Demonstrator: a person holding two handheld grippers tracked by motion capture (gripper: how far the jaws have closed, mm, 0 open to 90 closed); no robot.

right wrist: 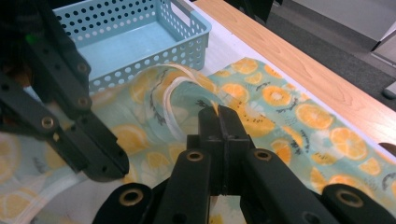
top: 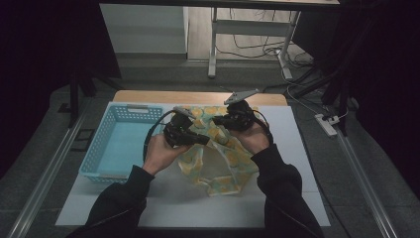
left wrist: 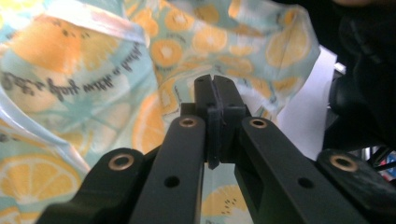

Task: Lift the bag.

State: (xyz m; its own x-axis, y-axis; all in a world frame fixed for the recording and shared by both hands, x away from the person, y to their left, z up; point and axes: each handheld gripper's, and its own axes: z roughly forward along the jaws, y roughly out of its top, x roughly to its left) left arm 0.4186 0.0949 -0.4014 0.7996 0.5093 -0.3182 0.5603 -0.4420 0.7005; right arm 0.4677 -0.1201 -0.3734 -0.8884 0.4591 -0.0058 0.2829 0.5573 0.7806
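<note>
A light teal cloth printed with orange slices lies partly on the white mat, its middle pulled up between both grippers. My left gripper points right and is shut on a fold of the cloth; its jaws meet with fabric all around them. My right gripper points left from the other side and is shut on the raised edge of the cloth, its tips pressed together at a curled hem. In the right gripper view the left gripper sits close at the left, on the cloth.
A light blue perforated basket stands with nothing in it on the mat to the left of the cloth, its rim near the raised fold. The white mat covers a wooden table. Desk legs and cables stand beyond the far edge.
</note>
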